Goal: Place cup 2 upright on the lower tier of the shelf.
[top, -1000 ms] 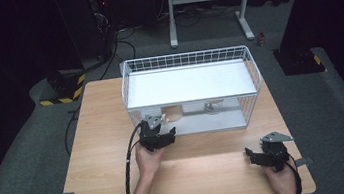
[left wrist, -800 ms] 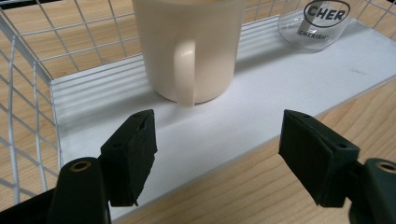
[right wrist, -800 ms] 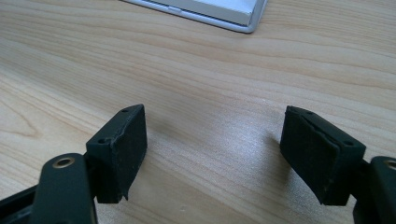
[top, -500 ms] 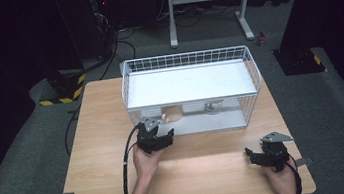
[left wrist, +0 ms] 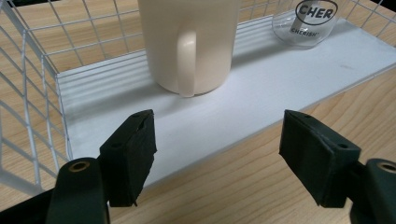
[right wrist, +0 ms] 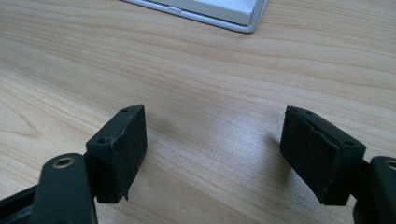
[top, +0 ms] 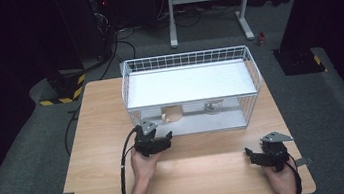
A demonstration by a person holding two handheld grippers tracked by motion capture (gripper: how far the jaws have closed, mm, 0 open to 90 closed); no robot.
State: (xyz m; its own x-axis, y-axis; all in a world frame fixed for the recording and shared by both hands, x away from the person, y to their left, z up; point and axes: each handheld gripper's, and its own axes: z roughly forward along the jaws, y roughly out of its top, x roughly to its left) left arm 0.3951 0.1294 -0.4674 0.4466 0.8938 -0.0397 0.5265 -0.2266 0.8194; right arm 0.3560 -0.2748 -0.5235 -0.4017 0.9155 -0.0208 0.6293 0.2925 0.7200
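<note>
I count one cream mug [left wrist: 189, 44] and one clear glass [left wrist: 306, 23] on the lower shelf of one white wire rack [top: 188, 59]. I hold two grippers, my left gripper [top: 158, 141] and my right gripper [top: 258, 155], over one wooden table [top: 99, 132].

In your left gripper view the top edge cuts off the cream mug [left wrist: 189, 44], hiding its rim and the upper handle. It also crops the glass [left wrist: 306, 23], whose printed lettering you can read only in part. In your high view the rack's upper shelf [top: 188, 83] covers the tops of both vessels, and the glass [top: 213, 106] there is too small to make out.
</note>
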